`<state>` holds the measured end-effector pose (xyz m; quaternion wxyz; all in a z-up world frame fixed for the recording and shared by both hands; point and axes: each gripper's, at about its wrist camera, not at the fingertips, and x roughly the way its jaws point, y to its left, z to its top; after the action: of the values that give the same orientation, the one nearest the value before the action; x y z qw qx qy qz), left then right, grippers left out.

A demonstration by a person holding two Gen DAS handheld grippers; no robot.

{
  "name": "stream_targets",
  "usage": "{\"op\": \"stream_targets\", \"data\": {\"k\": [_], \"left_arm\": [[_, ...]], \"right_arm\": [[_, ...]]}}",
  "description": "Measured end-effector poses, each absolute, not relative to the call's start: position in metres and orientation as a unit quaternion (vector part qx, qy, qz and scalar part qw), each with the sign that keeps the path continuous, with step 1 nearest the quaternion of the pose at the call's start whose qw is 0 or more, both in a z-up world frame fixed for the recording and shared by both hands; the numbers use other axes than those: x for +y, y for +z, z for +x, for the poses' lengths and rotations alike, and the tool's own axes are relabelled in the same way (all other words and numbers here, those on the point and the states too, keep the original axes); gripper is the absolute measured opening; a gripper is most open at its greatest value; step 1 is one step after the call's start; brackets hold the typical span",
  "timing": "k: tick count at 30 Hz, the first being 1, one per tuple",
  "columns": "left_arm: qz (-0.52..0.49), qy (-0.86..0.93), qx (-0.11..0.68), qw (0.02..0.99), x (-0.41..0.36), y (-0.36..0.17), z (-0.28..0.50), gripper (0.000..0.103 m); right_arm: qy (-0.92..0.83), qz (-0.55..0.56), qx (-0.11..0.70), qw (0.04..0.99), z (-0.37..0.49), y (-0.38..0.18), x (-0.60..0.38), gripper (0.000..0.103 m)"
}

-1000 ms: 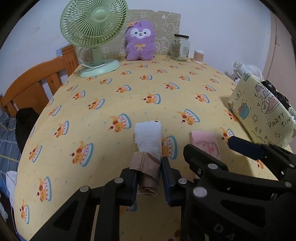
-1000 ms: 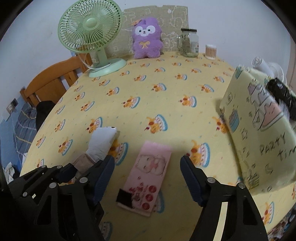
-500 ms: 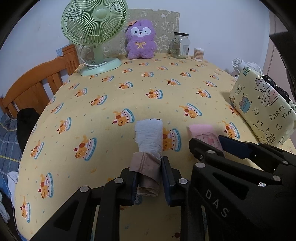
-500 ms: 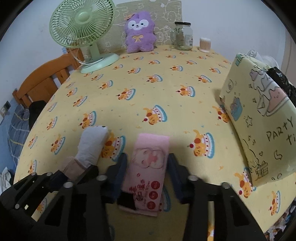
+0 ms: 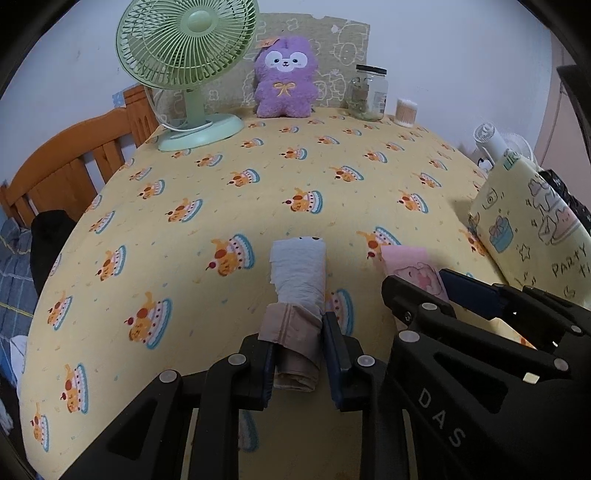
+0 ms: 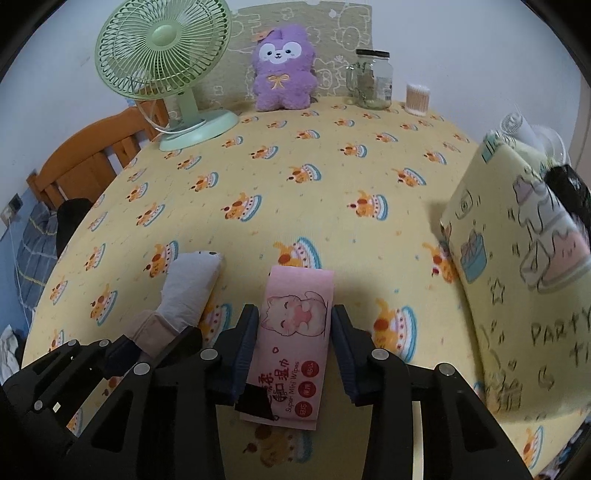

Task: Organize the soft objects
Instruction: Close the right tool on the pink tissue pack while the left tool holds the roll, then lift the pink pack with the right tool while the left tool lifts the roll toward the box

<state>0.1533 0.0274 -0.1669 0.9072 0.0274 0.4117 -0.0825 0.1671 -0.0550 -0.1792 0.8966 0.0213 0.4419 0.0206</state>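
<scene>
Fingers (image 6: 248, 332) pinch pink cat-printed wipes pack (image 6: 295, 325).

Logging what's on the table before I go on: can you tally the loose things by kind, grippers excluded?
Soft things: 4: sock roll, wipes pack, plush, pouch
Fans: 1: green fan
Containers: 2: jar, swab tub
Total: 7

Pale wall (image 5: 424, 33); orange wooden bed frame (image 5: 70, 162) left; dim light.
</scene>
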Motion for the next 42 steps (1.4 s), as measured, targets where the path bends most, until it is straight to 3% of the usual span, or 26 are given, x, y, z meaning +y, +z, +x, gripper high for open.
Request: {"op": "stream_targets", "data": {"k": [33,42], "left_arm": [[0.008,-0.06,0.367,0.928,0.015,-0.12,0.138,0.017],[0.008,-0.062,0.383,0.922,0.013,-0.134,0.145,0.041]], "right_arm": [[0.07,0.003,0.388,0.919,0.151,-0.123,-0.066,0.043],[0.065,0.006,0.405,0.912,0.155,-0.137,-0.068,0.043]]}}
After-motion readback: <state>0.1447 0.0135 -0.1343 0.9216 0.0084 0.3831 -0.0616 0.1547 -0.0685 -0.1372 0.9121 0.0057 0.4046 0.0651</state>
